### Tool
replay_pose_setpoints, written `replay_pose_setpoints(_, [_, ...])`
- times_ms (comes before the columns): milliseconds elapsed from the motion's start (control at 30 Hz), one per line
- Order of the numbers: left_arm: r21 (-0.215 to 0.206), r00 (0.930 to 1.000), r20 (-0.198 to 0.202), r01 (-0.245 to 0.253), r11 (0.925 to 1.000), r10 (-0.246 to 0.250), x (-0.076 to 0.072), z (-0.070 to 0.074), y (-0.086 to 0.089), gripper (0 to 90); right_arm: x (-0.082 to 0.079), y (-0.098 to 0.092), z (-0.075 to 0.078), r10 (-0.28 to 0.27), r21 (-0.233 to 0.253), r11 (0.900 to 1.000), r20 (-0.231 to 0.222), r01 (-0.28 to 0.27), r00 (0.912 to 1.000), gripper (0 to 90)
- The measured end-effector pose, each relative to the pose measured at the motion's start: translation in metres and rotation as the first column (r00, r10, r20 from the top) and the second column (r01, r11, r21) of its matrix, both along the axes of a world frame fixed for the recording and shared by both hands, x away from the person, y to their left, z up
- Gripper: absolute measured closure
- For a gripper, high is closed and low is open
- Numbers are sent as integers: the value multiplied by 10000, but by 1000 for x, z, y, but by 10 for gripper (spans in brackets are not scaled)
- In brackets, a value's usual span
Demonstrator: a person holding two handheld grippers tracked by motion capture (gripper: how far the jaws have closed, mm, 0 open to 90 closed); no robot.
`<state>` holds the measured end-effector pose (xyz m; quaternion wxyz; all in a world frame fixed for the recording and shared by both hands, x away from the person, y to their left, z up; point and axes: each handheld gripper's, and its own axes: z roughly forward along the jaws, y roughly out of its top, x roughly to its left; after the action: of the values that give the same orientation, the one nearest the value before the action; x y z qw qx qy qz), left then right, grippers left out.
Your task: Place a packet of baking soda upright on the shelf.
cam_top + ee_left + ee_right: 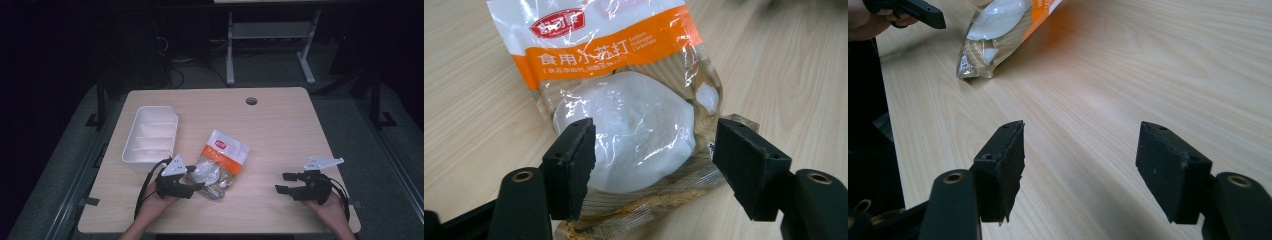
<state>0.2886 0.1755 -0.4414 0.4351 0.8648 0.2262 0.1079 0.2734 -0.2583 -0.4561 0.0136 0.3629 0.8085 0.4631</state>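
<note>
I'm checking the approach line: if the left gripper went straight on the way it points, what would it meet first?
Most likely the white lump inside the baking soda bag: the left gripper stands open astride the bag's lower end, apparently not yet touching.

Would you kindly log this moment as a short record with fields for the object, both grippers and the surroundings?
object: clear plastic pouch with orange band and white powder, lying flat on the wooden table
left gripper: open, jaws either side of the pouch's lower end
right gripper: open, apart from the pouch, over bare table
nearby: white divided plastic tray, left of the pouch
</note>
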Motion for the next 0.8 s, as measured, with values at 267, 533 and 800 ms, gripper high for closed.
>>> replay_pose_setpoints(267, [178, 9997, 112, -210, 9996, 208, 3, 0, -1, 424, 2, 2, -1, -200, -132, 9997, -99, 199, 9998, 325])
replay_pose_setpoints(533, [206, 9991, 195, -377, 9991, 373, 9, 1, -6, 598, 4, 5, 3, -281, -7, 9996, 64, 281, 9996, 311])
replay_pose_setpoints(800, [466, 9987, -202, -457, 9979, 466, 18, 0, -16, 733, 14, 6, 10, -547, 237, 9982, 178, 543, 9983, 289])
